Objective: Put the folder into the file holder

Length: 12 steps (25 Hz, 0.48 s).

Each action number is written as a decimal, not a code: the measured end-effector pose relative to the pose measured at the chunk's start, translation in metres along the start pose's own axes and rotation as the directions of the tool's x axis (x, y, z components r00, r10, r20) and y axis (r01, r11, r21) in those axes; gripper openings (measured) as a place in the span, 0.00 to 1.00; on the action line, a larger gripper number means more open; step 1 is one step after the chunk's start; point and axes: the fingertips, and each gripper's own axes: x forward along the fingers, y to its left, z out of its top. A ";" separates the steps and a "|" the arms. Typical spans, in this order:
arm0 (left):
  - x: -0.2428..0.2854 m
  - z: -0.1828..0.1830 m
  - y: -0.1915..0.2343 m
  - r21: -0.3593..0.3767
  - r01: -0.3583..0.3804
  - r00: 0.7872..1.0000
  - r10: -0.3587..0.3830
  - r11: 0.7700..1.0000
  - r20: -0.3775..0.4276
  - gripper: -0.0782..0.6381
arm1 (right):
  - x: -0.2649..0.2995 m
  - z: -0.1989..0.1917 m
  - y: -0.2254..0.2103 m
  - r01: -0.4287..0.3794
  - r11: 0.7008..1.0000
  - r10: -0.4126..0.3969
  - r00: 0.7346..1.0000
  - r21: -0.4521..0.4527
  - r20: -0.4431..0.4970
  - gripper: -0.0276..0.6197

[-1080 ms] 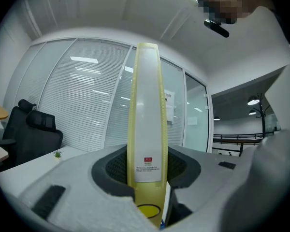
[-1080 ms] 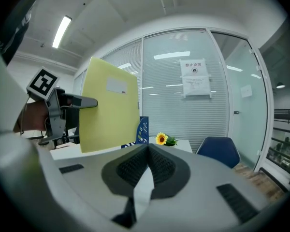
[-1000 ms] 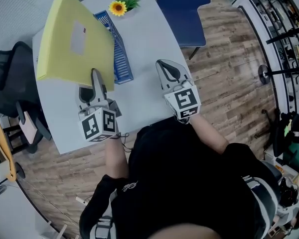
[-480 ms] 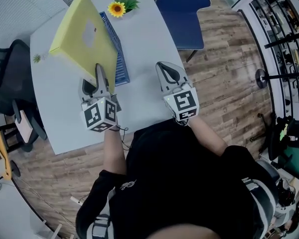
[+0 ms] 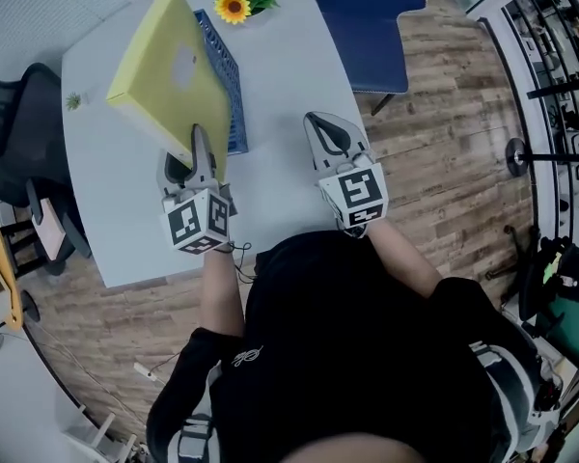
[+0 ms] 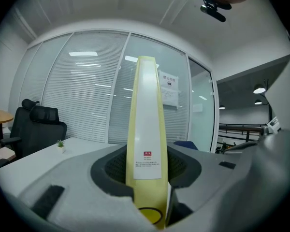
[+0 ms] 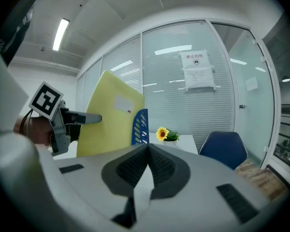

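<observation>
A yellow folder (image 5: 164,75) stands tilted on edge over the white table, its near lower corner between the jaws of my left gripper (image 5: 201,145). In the left gripper view the folder's spine (image 6: 146,129) with a white label rises straight up from the pads, which press on it while the jaws are opening slightly. The blue mesh file holder (image 5: 232,80) lies just right of the folder, touching or nearly touching it. My right gripper (image 5: 330,131) hovers over the table's near right part, shut and empty; its view shows the folder (image 7: 111,124) and file holder (image 7: 140,127) to the left.
A sunflower decoration (image 5: 234,6) sits at the table's far end, a tiny potted plant (image 5: 73,101) near the left edge. A blue chair (image 5: 367,17) stands beyond the table's (image 5: 289,66) right edge, a black office chair (image 5: 14,133) to the left.
The folder has swung from nearly flat to steeply on edge, right beside the file holder. My left gripper turned with it. The right gripper stayed put.
</observation>
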 end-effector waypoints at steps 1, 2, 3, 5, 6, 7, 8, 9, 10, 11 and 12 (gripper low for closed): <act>0.000 -0.003 0.001 0.001 -0.002 1.000 0.002 1.000 -0.005 0.34 | 0.003 -0.002 0.000 -0.006 1.000 0.006 1.000 0.005 -0.001 0.05; 0.000 -0.004 0.002 0.001 -0.004 1.000 0.004 1.000 -0.007 0.35 | 0.007 -0.004 0.000 -0.012 1.000 0.012 1.000 0.010 -0.003 0.05; 0.001 -0.004 0.002 0.001 -0.005 1.000 0.005 1.000 -0.008 0.35 | 0.010 -0.006 0.000 -0.019 1.000 0.019 1.000 0.015 -0.005 0.05; 0.002 -0.005 0.003 0.010 -0.005 1.000 0.005 1.000 -0.015 0.35 | 0.015 -0.010 0.002 -0.036 0.999 0.036 0.999 0.024 -0.010 0.05; 0.003 -0.005 0.002 0.017 -0.004 1.000 0.005 1.000 -0.021 0.35 | 0.017 -0.013 0.003 -0.044 0.999 0.045 0.999 0.028 -0.013 0.05; 0.004 -0.005 0.001 0.025 -0.003 1.000 0.004 1.000 -0.029 0.36 | 0.019 -0.015 0.003 -0.052 0.998 0.053 0.998 0.032 -0.017 0.05; 0.005 -0.005 0.000 0.034 -0.001 0.999 0.002 0.999 -0.039 0.37 | 0.021 -0.018 0.003 -0.059 0.998 0.060 0.998 0.036 -0.021 0.05; 0.006 -0.006 -0.001 0.040 0.002 0.999 0.000 0.999 -0.049 0.37 | 0.024 -0.022 0.003 -0.063 0.997 0.065 0.998 0.040 -0.026 0.05; 0.006 -0.007 -0.002 0.044 0.006 0.998 -0.003 0.999 -0.061 0.38 | 0.026 -0.026 0.003 -0.067 0.997 0.068 0.997 0.044 -0.031 0.05; 0.007 -0.008 -0.002 0.046 0.009 0.997 -0.006 0.999 -0.078 0.38 | 0.027 -0.029 0.003 -0.070 0.996 0.072 0.997 0.047 -0.035 0.05; 0.007 -0.009 -0.002 0.047 0.013 0.995 -0.008 0.999 -0.101 0.38 | 0.029 -0.032 0.004 -0.074 0.996 0.076 0.996 0.051 -0.038 0.05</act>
